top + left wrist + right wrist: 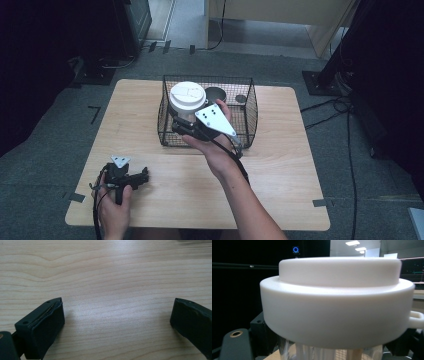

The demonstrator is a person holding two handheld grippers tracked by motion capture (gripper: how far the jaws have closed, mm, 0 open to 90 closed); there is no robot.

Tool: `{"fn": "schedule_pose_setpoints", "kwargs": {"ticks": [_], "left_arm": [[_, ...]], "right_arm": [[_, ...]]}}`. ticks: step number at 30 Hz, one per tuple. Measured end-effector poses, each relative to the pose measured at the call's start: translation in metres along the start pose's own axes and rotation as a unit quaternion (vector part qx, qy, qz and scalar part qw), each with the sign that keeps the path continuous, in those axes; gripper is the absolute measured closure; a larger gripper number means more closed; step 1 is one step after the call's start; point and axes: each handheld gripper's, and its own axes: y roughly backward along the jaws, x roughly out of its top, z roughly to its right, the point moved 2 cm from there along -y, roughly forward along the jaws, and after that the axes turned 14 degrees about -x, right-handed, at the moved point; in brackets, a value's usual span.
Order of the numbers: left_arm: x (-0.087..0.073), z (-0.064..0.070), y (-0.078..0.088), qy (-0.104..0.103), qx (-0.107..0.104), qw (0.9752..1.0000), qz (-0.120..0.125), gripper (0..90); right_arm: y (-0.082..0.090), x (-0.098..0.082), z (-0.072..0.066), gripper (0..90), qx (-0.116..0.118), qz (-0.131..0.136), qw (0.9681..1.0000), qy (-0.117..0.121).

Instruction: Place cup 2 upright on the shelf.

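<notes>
Basket (250, 115) of black wire stands mid-surface (280, 175), dark discs inside. Jar (187, 102), clear body, white lid, hangs over its near-left corner, clamped by right hand-held gripper (187, 120). Left hand-held gripper (117, 322) rests agape on bare wood.

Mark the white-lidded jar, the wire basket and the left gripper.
white-lidded jar (187, 96): high view, top of the lid.
wire basket (249, 107): high view, right mesh wall.
left gripper (117, 317): left gripper view, gap midway between its open jaws.
</notes>
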Motion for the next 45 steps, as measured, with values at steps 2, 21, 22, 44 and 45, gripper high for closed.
{"fn": "schedule_pose_setpoints", "kwargs": {"ticks": [2, 21, 22, 44, 45], "left_arm": [[0.000, 0.000, 0.000, 0.000, 0.000, 1.0000, 0.000, 0.1], [0.000, 0.000, 0.000, -0.001, 0.001, 1.0000, 0.000, 0.1], [0.000, 0.000, 0.000, -0.002, 0.001, 1.0000, 0.000, 0.1], [0.000, 0.000, 0.000, -0.001, 0.001, 1.0000, -0.001, 0.1], [0.000, 0.000, 0.000, -0.001, 0.001, 1.0000, 0.000, 0.1]], "right_arm": [[-0.006, -0.001, 0.000, 16.2, -0.004, 0.000, 1.0000, 0.004], [-0.059, -0.037, 0.003, 16.3, -0.029, -0.020, 0.9990, 0.026], [-0.061, -0.040, 0.004, 16.3, -0.032, -0.022, 0.9989, 0.025], [-0.108, -0.067, 0.017, 16.3, -0.032, -0.054, 0.9977, 0.024], [-0.109, -0.068, 0.015, 16.3, -0.029, -0.056, 0.9976, 0.027]]}}
